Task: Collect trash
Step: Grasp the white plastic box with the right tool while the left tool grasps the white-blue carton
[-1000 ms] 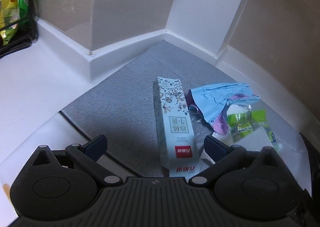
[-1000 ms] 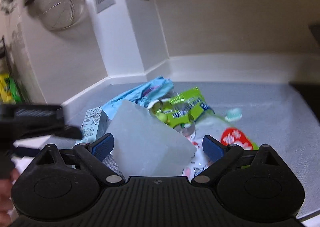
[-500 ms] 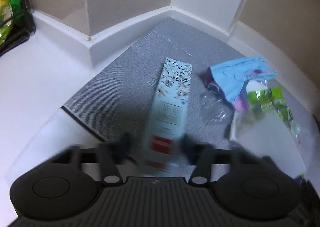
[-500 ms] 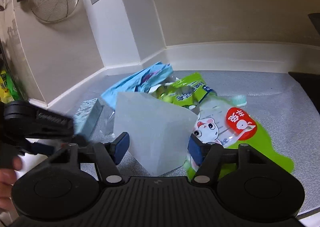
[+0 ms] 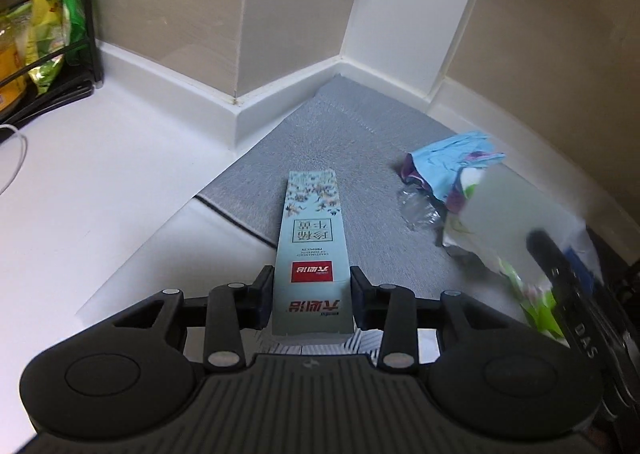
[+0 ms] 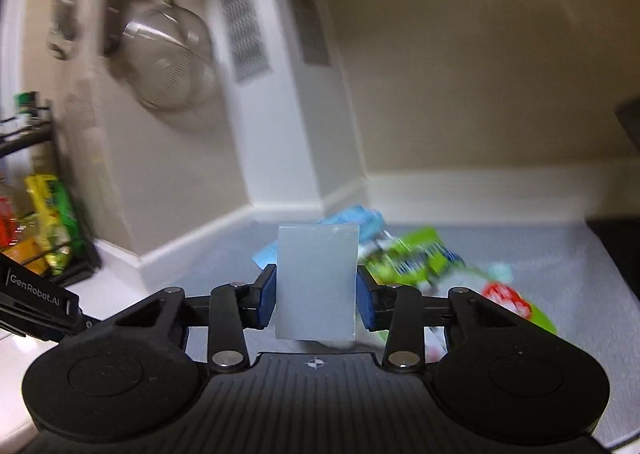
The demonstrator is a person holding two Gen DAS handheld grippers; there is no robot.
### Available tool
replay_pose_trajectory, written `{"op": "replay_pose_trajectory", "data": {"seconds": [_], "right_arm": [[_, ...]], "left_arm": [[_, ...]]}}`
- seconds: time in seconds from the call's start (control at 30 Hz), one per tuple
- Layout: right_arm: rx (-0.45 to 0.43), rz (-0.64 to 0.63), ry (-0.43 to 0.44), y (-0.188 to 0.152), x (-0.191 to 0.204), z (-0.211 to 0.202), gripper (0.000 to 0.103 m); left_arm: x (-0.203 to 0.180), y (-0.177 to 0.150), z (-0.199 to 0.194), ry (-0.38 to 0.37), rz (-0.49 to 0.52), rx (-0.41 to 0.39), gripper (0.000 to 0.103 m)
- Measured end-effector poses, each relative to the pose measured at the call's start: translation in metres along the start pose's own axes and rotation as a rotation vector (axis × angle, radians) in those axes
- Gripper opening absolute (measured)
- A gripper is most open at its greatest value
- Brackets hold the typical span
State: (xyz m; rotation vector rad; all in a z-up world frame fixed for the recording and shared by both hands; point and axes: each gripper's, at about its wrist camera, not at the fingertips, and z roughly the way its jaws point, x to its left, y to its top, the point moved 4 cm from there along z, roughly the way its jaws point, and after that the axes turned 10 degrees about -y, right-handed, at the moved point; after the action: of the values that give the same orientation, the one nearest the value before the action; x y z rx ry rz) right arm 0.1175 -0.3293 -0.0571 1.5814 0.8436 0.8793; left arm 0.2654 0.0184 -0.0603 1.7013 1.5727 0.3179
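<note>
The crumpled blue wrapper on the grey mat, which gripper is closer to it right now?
Right, probably. The right gripper, shut on a pale box, sits just short of the blue wrapper. The left gripper, clamping the flowered carton, is farther back.

The white counter (image 5: 100, 182) to the left of the grey mat (image 5: 352, 142) lies open as far as the black wire rack (image 5: 86, 50) of snack packets against the wall. Ahead, the mat narrows into a corner shut in by the white baseboard (image 5: 280, 94) and a white pillar (image 5: 408, 14). To the right, passage is crowded by the blue wrapper (image 5: 448, 162), crumpled clear plastic (image 5: 418, 210) and green packets (image 6: 416, 258) (blurred), with the right gripper (image 6: 316, 296) close beside them.
</note>
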Motion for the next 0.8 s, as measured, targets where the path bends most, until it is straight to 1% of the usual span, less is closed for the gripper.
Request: {"op": "replay_pose_trajectory", "data": {"seconds": [0.1,0.23,0.3,0.33,0.37,0.4,0.47,0.5,0.6,0.73,0.8], "right_arm": [[-0.116,-0.113,0.038,0.000,0.017,-0.016,0.043],[-0.224,-0.200,0.108,-0.001,0.032,-0.031,0.043],[-0.281,-0.266,0.102,-0.004,0.039,-0.038,0.043],[-0.292,-0.287,0.097,-0.003,0.041,-0.040,0.043],[-0.299,-0.296,0.103,-0.002,0.042,-0.041,0.043],[-0.300,-0.306,0.089,-0.001,0.044,-0.042,0.043],[-0.281,-0.342,0.030,0.001,0.047,-0.043,0.043],[-0.269,-0.347,0.017,0.002,0.048,-0.046,0.043],[-0.244,-0.352,0.026,0.003,0.049,-0.070,0.043],[-0.252,-0.422,0.025,-0.005,0.054,-0.109,0.043],[-0.220,-0.412,0.048,-0.008,0.054,-0.126,0.043]], "left_arm": [[0.002,-0.012,-0.021,-0.004,-0.008,-0.023,0.042],[0.006,-0.027,-0.050,-0.013,-0.014,-0.082,0.042],[0.008,-0.036,-0.064,-0.040,-0.014,-0.101,0.042],[0.009,-0.040,-0.071,-0.047,-0.017,-0.110,0.042],[0.011,-0.045,-0.075,-0.052,-0.024,-0.121,0.042],[0.013,-0.048,-0.078,-0.053,-0.028,-0.129,0.042],[0.016,-0.052,-0.079,-0.046,-0.030,-0.127,0.042],[0.017,-0.053,-0.079,-0.048,-0.040,-0.122,0.042],[0.019,-0.055,-0.084,-0.082,-0.076,-0.129,0.042],[0.013,-0.064,-0.092,-0.132,-0.096,-0.134,0.042],[0.008,-0.069,-0.098,-0.164,-0.104,-0.138,0.042]]}}
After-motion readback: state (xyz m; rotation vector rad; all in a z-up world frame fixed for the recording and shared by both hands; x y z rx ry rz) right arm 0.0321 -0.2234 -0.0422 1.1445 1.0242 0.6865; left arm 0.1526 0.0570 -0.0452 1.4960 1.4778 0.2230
